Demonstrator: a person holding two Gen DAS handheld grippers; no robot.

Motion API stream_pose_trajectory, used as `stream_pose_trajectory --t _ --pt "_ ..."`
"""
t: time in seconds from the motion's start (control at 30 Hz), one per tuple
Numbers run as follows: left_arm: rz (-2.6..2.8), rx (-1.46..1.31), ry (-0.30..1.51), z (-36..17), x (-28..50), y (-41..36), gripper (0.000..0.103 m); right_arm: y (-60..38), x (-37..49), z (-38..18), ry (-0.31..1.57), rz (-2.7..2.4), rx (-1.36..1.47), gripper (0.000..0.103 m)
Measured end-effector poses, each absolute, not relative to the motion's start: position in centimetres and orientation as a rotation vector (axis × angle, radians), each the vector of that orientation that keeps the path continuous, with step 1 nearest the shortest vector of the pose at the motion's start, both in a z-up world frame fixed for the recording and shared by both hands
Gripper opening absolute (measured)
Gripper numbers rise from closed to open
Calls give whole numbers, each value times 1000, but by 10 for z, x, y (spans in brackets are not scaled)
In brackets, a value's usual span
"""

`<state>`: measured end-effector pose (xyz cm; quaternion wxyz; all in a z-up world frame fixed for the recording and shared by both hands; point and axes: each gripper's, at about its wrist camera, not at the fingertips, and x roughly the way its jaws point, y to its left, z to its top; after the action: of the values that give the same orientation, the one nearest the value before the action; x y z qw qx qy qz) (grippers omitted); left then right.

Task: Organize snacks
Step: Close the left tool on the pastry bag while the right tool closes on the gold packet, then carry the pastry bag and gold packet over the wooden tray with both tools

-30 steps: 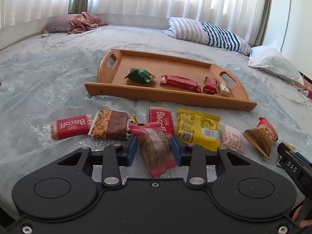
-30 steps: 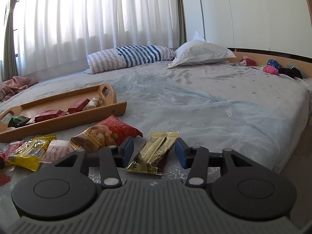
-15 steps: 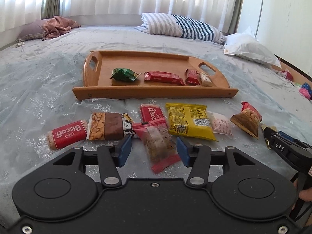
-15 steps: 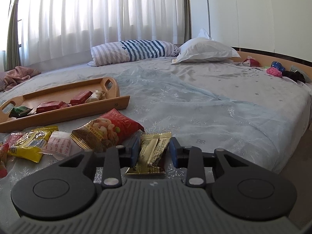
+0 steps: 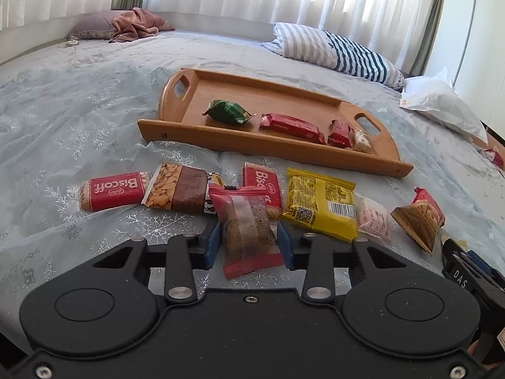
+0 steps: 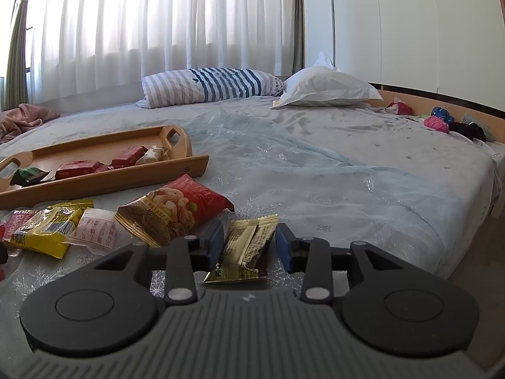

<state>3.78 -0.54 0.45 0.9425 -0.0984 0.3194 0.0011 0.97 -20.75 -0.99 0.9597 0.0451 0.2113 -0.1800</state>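
Both shot low and close over the bed (image 5: 79, 101), looking forward and slightly down past the fingers. Left faced the wooden tray (image 5: 284, 153); right faced further right, toward pillows. Shared tray, yellow packet (image 6: 47, 230), striped pillow (image 6: 208, 87).

snacks (image 5: 318, 203) before tray (image 5: 221, 135), on bed (image 5: 79, 101)

Striped pillow (image 6: 214, 87), yellow packet (image 5: 322, 207), gold wrapper (image 6: 247, 248)
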Motion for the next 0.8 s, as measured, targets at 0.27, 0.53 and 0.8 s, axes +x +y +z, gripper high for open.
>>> stream_pose_trajectory --t 0.27,0.53,0.8 --pt "-34 -142 670 10 36 -9 33 -201 11 -11 463 -319 42 40" --pt "-118 -213 711 24 39 9 33 -208 9 0 428 -332 41 39" --pt "-141 -184 655 52 55 25 32 -225 19 27 368 -302 66 39"
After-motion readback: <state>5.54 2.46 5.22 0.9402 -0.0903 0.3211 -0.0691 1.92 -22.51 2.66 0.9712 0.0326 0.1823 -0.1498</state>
